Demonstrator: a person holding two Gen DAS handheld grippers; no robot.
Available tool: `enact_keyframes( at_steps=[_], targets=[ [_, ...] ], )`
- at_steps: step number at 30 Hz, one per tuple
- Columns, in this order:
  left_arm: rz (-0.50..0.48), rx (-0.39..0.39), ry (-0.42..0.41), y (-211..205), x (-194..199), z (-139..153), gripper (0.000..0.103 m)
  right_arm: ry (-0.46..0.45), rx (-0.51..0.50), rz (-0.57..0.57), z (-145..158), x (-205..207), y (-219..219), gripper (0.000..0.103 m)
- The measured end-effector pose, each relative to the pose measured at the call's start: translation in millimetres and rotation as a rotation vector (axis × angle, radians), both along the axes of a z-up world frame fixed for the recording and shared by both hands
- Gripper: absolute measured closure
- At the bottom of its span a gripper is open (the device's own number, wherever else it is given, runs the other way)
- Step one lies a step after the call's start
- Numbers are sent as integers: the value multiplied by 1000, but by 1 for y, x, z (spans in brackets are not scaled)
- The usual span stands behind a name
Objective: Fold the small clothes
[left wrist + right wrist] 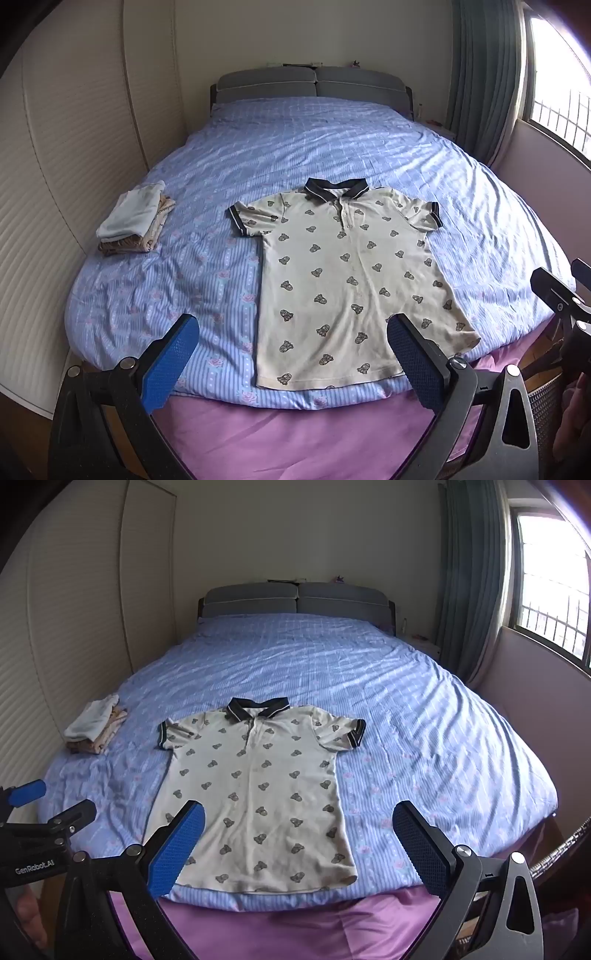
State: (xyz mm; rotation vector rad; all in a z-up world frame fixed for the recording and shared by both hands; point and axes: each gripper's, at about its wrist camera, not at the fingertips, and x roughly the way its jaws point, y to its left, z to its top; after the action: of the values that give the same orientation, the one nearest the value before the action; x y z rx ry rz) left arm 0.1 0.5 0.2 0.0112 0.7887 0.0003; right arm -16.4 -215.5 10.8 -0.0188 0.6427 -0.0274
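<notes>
A cream polo shirt (343, 280) (258, 790) with a dark collar and small bear prints lies flat, face up, near the foot of the bed, collar toward the headboard. My left gripper (291, 328) hovers open above the shirt's lower left hem, nothing between its blue pads. My right gripper (297, 814) hangs open over the shirt's lower right hem, holding nothing. In the right wrist view the left gripper (48, 805) shows at the left edge. Part of the right gripper's frame (557, 295) shows at the right edge of the left wrist view.
A small stack of folded clothes (133, 221) (96, 725) sits on the bed's left side. The blue striped cover (332, 147) spreads over a pink sheet (295, 435) at the foot. A wardrobe stands left; a curtain and window are right.
</notes>
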Motion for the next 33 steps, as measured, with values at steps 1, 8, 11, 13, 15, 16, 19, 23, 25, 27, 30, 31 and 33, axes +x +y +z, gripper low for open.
enact_keyframes(
  at_steps=[1, 8, 11, 13, 15, 16, 19, 23, 25, 27, 30, 31, 33],
  targets=[
    [-3, 0, -1, 1, 0, 0, 0, 0, 0, 0, 0, 0, 0, 0],
    [11, 16, -11, 0, -3, 2, 0, -1, -3, -1, 1, 0, 0, 0],
    [15, 23, -12, -1, -4, -3, 0, -1, -1, -2, 1, 1, -1, 0],
    [16, 25, -12, -1, -3, -3, 0, -4, -3, -1, 1, 0, -1, 0],
    [14, 25, -10, 0, -2, -2, 0, -5, -3, 0, 1, 0, -1, 0],
    [14, 28, -8, -2, -1, -2, 0, -5, -4, 0, 1, 0, -1, 0],
    [13, 26, -8, 0, -1, -2, 0, -5, -2, -1, 2, 0, -2, 0],
    [8, 30, -8, 3, 0, -2, 0, -6, -2, -1, 2, 0, -2, 0],
    [9, 30, -6, 2, 0, -2, 0, -6, -2, -1, 2, 0, -2, 0],
    [8, 30, -5, 2, 0, -2, 0, -5, -1, -1, 2, 0, -2, 0],
    [8, 31, -7, 1, -1, -2, 0, -6, 0, -3, 2, 0, -3, 0],
    [7, 31, -6, 1, 0, -3, 0, -5, 1, -2, 2, 0, -3, 0],
    [7, 32, -7, 1, 0, -3, 0, -5, 1, -2, 2, 0, -4, 0]
  ],
)
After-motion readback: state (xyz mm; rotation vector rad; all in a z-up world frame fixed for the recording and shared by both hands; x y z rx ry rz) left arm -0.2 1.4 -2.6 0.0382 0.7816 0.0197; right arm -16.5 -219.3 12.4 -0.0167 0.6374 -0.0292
